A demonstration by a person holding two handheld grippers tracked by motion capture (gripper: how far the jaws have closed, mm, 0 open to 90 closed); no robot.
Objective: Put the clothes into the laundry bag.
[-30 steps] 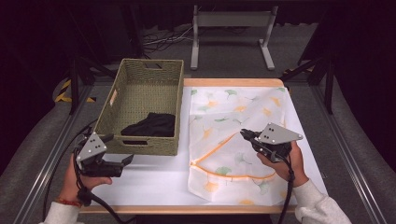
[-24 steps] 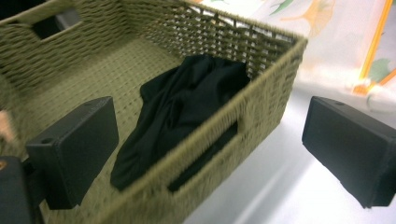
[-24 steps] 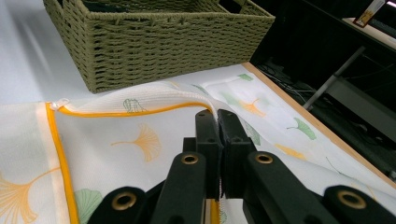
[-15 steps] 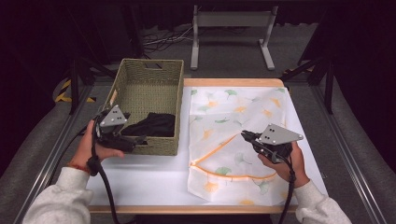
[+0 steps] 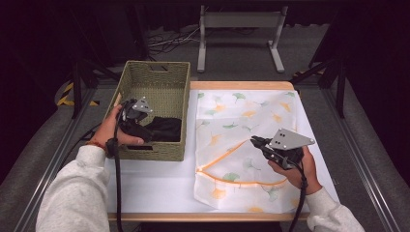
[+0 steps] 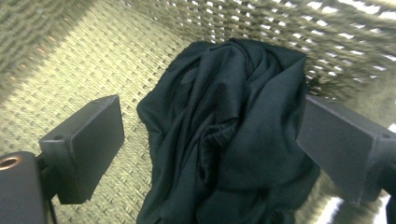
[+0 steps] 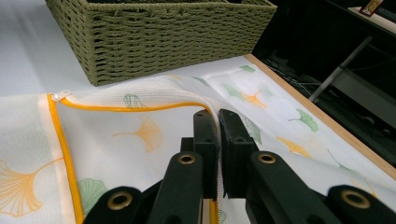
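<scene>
A crumpled black garment (image 5: 162, 128) (image 6: 229, 135) lies in the near end of a green woven basket (image 5: 159, 87) (image 7: 154, 37). My left gripper (image 5: 131, 118) (image 6: 210, 149) hangs inside the basket, open, with its jaws on either side of the garment. A white mesh laundry bag (image 5: 241, 145) (image 7: 116, 140) with a ginkgo leaf print and an orange zipper edge lies flat on the table to the right of the basket. My right gripper (image 5: 255, 141) (image 7: 218, 123) is shut on the bag's upper layer at the opening and holds that edge a little raised.
The basket stands on the left half of a white table (image 5: 154, 183) with a wooden rim. A grey metal stand (image 5: 239, 29) and cables lie on the dark floor behind the table. Metal rails run along both sides.
My left gripper has risen from the table's front left edge, gone over the basket's near wall and come down around the black garment. My right gripper has stayed put on the bag.
</scene>
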